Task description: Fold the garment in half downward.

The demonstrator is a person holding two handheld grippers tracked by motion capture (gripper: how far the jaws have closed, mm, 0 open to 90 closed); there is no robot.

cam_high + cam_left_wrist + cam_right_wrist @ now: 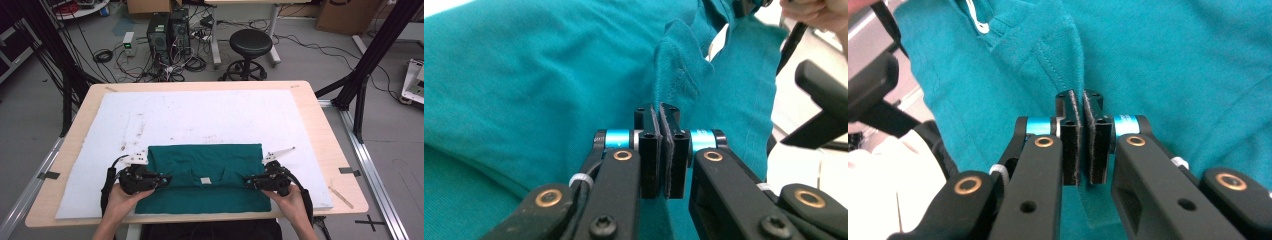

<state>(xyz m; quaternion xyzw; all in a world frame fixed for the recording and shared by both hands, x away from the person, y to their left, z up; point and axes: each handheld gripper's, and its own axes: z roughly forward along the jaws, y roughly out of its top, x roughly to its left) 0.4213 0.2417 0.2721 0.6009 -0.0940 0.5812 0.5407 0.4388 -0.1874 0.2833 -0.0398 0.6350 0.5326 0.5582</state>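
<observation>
A teal garment [205, 165] lies folded into a rectangle near the front of the white pad [200, 115], with a small white label [205, 180] at its middle. My left gripper [167, 178] sits at the garment's left edge. Its jaws [659, 112] are shut on a raised, stitched fold of the teal cloth [524, 75]. My right gripper [247, 181] sits at the garment's right edge, and its jaws [1079, 97] are shut on a hemmed fold of the cloth [1173, 60]. Both grippers point inward toward each other, each held by a hand.
The white pad covers most of the wooden table [320, 130]. Beyond the table on the floor stand a black stool [250, 45], computer towers [167, 30] and loose cables. Black frame posts [370, 55] rise at both sides.
</observation>
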